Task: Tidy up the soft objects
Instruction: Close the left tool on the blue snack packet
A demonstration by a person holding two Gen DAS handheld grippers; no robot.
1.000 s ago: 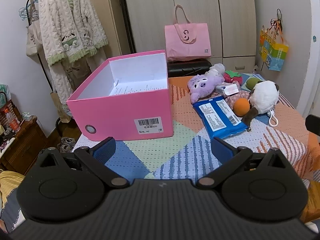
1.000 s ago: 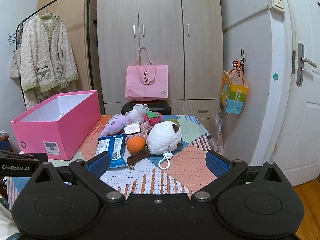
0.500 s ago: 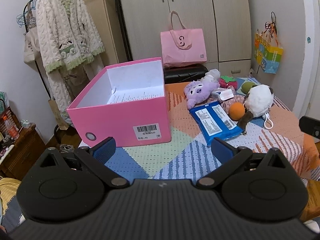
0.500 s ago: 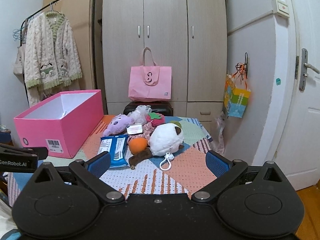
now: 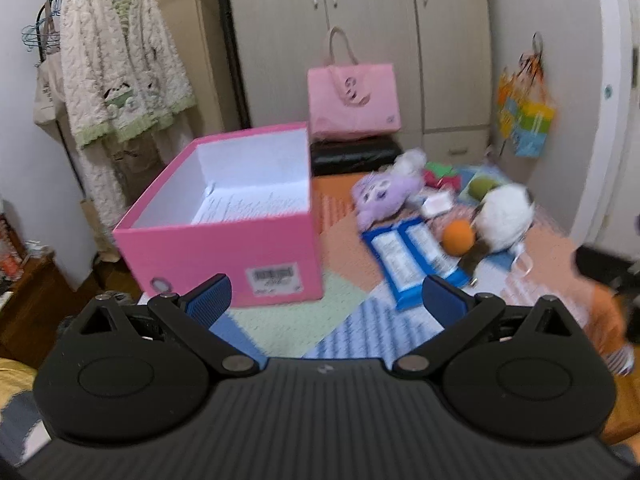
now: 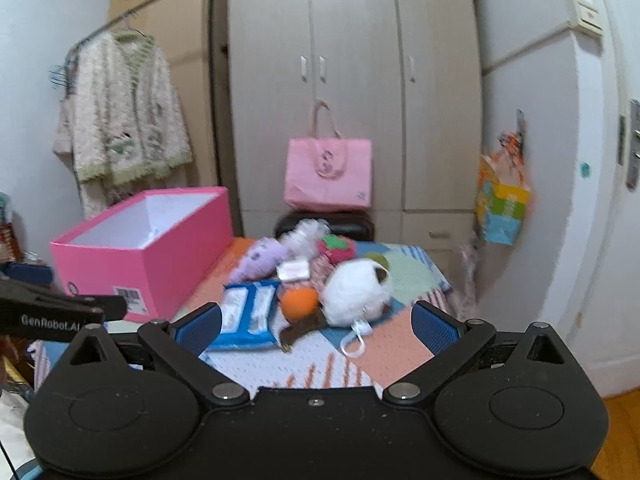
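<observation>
Bedroom bg: wardrobe [image 6: 352, 92], pink tote bag [image 6: 328, 174] in front of it, fluffy robe [image 5: 124, 68] on a rack at left. Your desk [image 5: 296, 328] has a patchwork cloth on it. Pink box [image 5: 236, 220] sits on the left part, open top, printed paper inside, barcode label facing you.

Soft stuff is piled on the desk right of the box, none in it yet: purple plush [image 5: 384, 194] nearest the box, white round plush [image 6: 356, 294] w/ a keyring clip, orange ball [image 6: 300, 304] touching it, blue wipes pack [image 6: 248, 316] flat just left of the ball, red-and-green plush [image 6: 336, 246] further back. Both views blurry, smaller items hard to ID.

Your left tongs [image 5: 326, 296] are spread wide, nothing between them, hovering over the desk's near edge in front of the box. Right tongs [image 6: 316, 322] also spread wide, holding nothing, pointed at the pile.
</observation>
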